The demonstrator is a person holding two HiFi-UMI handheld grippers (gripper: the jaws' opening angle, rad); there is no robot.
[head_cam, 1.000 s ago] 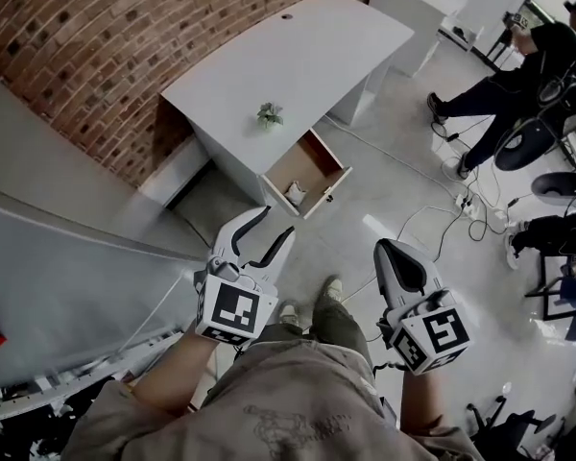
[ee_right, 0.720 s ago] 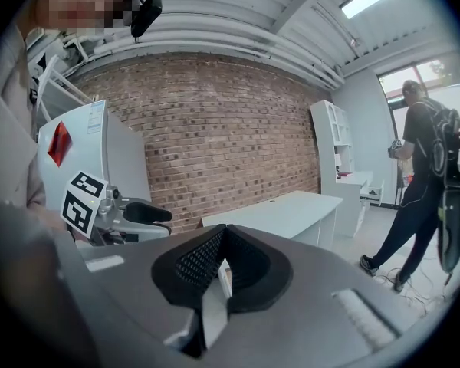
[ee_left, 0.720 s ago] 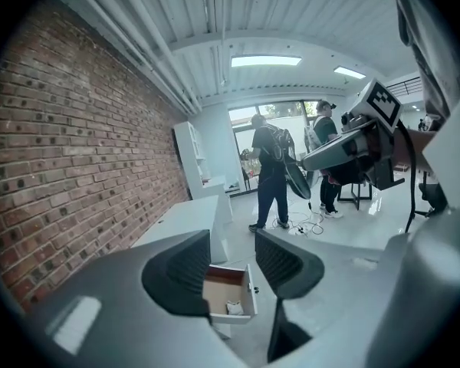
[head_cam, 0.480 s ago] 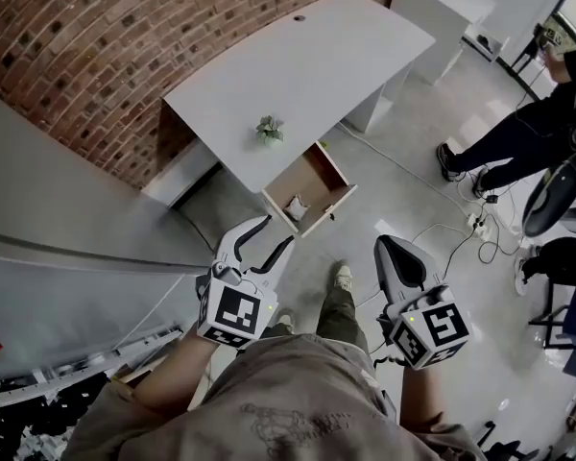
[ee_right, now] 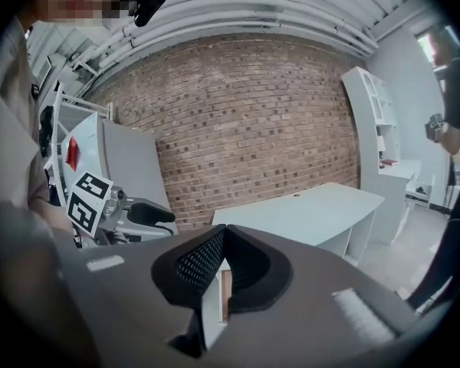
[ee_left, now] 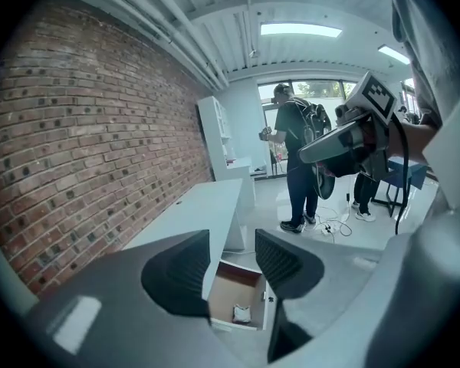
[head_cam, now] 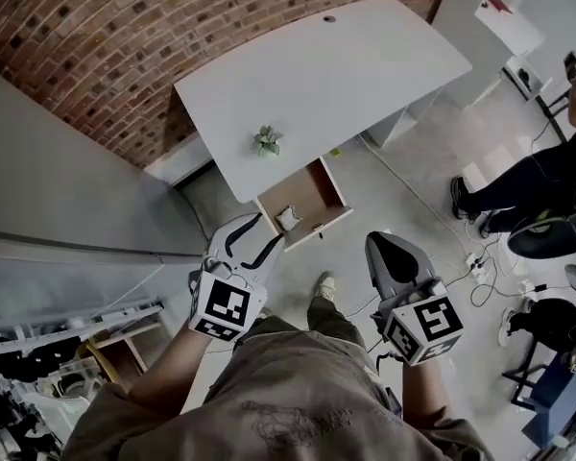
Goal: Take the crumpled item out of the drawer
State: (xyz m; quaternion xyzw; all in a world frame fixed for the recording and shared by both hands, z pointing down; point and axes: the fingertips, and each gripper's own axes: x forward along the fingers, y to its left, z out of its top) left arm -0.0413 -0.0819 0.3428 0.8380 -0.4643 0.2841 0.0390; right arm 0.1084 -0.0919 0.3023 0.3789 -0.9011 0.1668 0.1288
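The left gripper (head_cam: 252, 235) hung with its jaws apart, holding nothing; the right gripper (head_cam: 388, 250) had its jaws together. Beyond both, the small white crumpled item (head_cam: 286, 219) lay inside the open brown-lined drawer (head_cam: 304, 182) of the white desk surface (head_cam: 346, 65).

The crumpled item (head_cam: 286, 220) lies in the drawer (head_cam: 303, 187), pulled out beneath the desk (head_cam: 346, 65) bearing a plant (head_cam: 266, 141).

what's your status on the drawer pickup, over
Left gripper open, right gripper shut, both empty, short of the desk. Crumpled item lies in the open drawer, untouched. Nothing seen in the way.
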